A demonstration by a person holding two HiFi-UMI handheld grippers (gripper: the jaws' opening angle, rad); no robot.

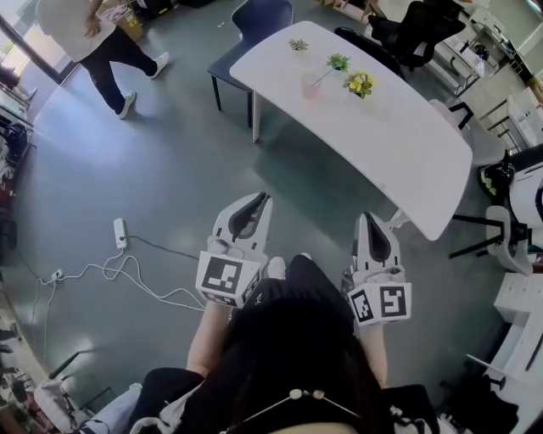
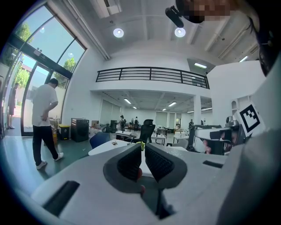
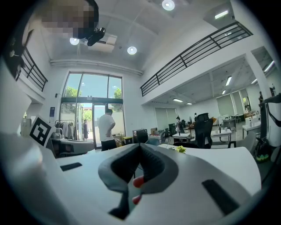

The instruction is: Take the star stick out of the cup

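A white table point(image 1: 399, 144) has 1 blue chair point(image 1: 254, 25) at its far end; a power strip point(image 1: 120, 232) lies on the grey floor point(image 1: 170, 169).

The table point(image 1: 399, 144) is plain white, and the cup point(image 1: 310, 86) on it is a pale, see-through pink. The star stick point(image 1: 338, 61) has a green head; near it is a yellow flower point(image 1: 360, 83) with green leaves. The floor point(image 1: 170, 161) is a flat grey-green, crossed by a white cable point(image 1: 127, 275) and a white power strip point(image 1: 120, 231). The chair point(image 1: 259, 21) is dark blue. The left gripper point(image 1: 260, 198) and right gripper point(image 1: 371, 219) are white with black ribbed pads, and their marker cubes point(image 1: 227, 280) bear black-and-white squares. A person point(image 1: 93, 34) wears a white shirt, black trousers and white shoes.
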